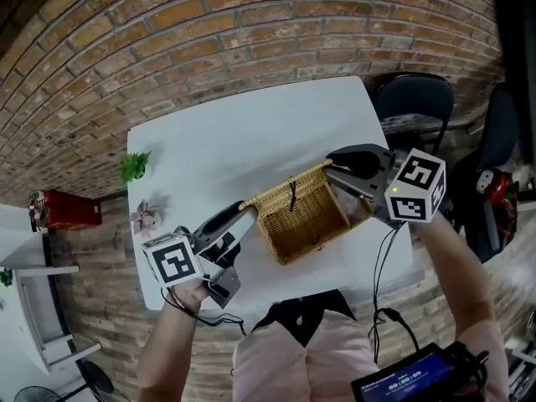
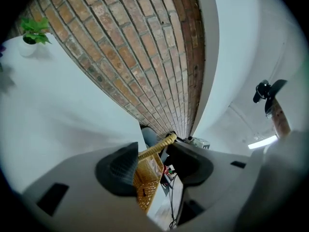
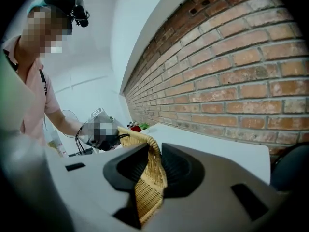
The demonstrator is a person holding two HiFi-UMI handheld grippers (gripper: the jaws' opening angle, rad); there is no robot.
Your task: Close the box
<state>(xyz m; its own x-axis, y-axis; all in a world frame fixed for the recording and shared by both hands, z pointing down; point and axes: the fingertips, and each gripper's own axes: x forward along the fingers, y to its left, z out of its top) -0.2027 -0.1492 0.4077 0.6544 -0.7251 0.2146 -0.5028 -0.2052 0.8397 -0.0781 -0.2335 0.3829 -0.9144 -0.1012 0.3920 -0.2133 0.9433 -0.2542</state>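
Note:
A woven wicker box (image 1: 303,213) stands near the front right of the white table (image 1: 226,141). Its lid panel, with a rolled rim (image 1: 285,188) along the far edge, slants down toward me. My left gripper (image 1: 243,213) is at the rim's left corner and my right gripper (image 1: 330,171) at its right corner. In the left gripper view the rim (image 2: 157,148) runs between the jaws of the left gripper (image 2: 153,161), against the pads. The right gripper view shows the right gripper (image 3: 153,166) clamped on the wicker edge (image 3: 150,178), which hangs down between its pads. The lid hides the box's inside.
A small green plant (image 1: 134,167) and a pink ornament (image 1: 144,218) sit at the table's left edge. A black chair (image 1: 412,100) stands beyond the right corner and a red object (image 1: 64,209) lies off the left side. Cables and a screen device (image 1: 409,380) hang by my body.

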